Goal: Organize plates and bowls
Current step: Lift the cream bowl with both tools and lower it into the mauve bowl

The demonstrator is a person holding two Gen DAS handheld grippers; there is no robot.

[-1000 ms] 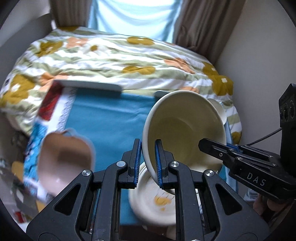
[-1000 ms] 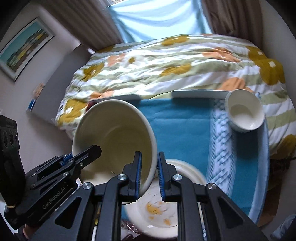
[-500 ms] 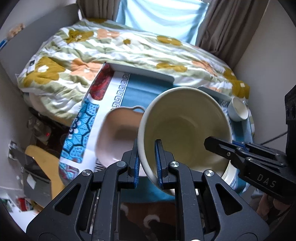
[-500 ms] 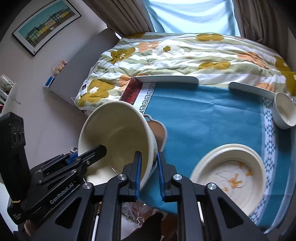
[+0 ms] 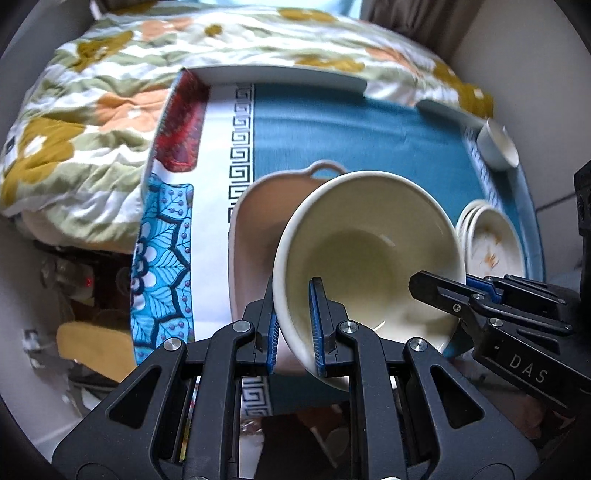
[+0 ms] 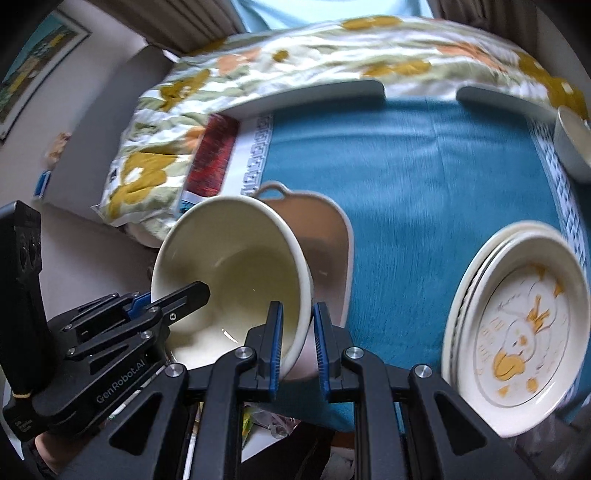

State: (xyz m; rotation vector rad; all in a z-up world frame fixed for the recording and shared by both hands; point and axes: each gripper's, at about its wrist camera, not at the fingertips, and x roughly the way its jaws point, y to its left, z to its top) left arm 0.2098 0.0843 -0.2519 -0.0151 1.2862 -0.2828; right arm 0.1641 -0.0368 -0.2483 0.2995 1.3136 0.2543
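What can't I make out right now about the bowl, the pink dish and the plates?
- Cream bowl: whether its base touches the pink handled dish; bowl wall hides it, both views.
- Plate stack: count unclear; motion blur, edge-on rims.
- Small white bowl: cut by the right-wrist frame edge.

A home bedroom: a bed with a floral quilt (image 6: pixel 295 62) lies just beyond the table's blue cloth (image 6: pixel 424 192), curtains (image 6: pixel 207 26) hang at a window past the quilt, and a framed picture (image 6: pixel 33 62) hangs left of it
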